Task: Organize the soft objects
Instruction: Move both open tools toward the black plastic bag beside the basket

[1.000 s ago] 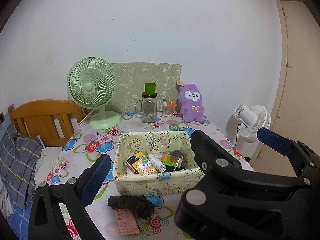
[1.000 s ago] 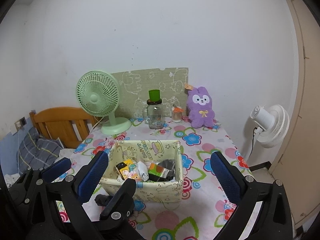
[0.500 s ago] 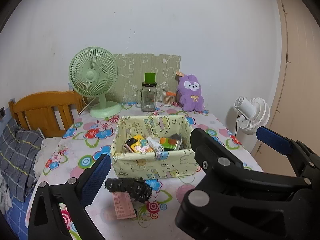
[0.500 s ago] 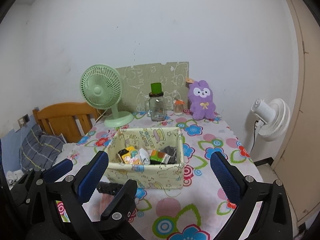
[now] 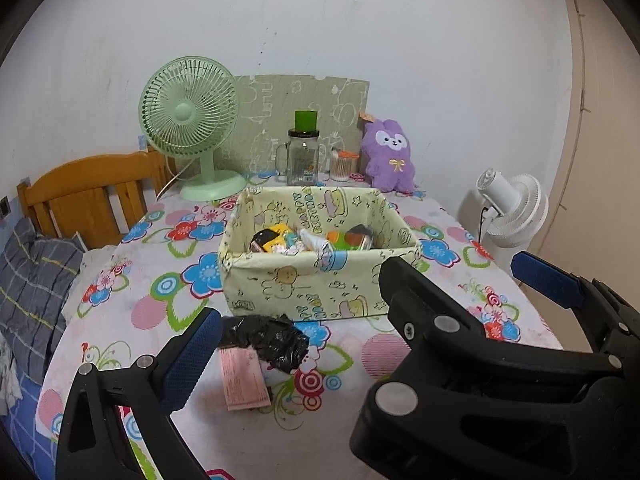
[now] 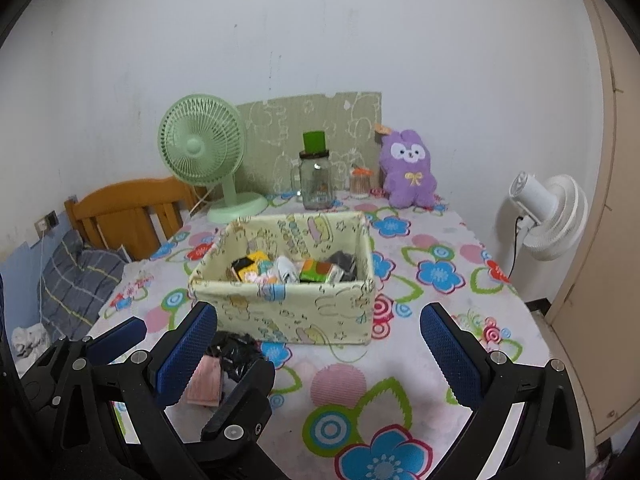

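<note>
Two tongs are mine here, both held above the near end of the table (image 5: 132, 288), which wears a flowered cloth. My left tongs (image 5: 360, 312) gape wide, blue pads far apart, nothing between them. My right tongs (image 6: 318, 344) stand just as wide and equally bare.

Behind the table's far edge leans a green panel (image 5: 280, 100), and before it stands a green fan (image 5: 188, 112) at the left. A white fan (image 6: 548, 216) stands off the table to the right. A wooden bedhead (image 5: 84, 192) rises at the left, with a grey checked pillow (image 5: 32, 276) below it.

Mid-table sits the fabric box (image 5: 316, 288), its open top showing small bright packets and soft bits. A purple plush (image 5: 390, 156) sits upright at the far right corner, well apart from the box. Beside it are a glass jar (image 5: 303, 160) with a green cap and a small cup (image 5: 344, 164).

Just before the box's near wall lies a black bundle (image 5: 264, 338), crumpled, overlapping a pink packet (image 5: 242, 380).
</note>
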`<move>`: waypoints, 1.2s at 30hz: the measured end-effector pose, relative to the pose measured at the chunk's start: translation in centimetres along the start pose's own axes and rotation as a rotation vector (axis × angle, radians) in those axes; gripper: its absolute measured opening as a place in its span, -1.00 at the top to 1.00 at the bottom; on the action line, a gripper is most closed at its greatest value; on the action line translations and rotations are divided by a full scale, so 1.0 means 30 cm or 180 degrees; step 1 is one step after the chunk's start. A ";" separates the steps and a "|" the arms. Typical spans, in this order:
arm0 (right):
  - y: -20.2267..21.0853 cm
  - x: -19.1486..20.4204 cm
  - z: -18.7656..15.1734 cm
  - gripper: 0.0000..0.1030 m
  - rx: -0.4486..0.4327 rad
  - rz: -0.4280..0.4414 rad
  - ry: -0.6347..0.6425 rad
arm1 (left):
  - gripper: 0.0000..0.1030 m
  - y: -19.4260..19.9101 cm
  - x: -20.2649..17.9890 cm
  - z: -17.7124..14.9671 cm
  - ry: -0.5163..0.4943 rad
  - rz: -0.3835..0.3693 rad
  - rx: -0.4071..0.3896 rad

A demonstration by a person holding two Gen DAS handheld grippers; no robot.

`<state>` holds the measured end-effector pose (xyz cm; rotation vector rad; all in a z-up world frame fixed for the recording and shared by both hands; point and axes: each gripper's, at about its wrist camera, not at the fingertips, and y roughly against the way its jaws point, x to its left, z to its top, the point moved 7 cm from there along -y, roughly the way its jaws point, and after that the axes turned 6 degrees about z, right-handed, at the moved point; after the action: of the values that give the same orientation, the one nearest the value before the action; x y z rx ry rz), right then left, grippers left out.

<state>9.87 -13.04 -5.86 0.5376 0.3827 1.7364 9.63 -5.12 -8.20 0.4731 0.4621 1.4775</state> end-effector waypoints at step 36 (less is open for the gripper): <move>-0.356 0.134 -0.210 -0.76 0.0775 0.0358 0.0186 | -0.81 -0.268 0.189 -0.188 0.0041 0.0251 0.0670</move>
<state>14.49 -6.51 -16.13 0.6951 0.6208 1.8279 13.31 0.36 -17.43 0.6549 0.6188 1.5154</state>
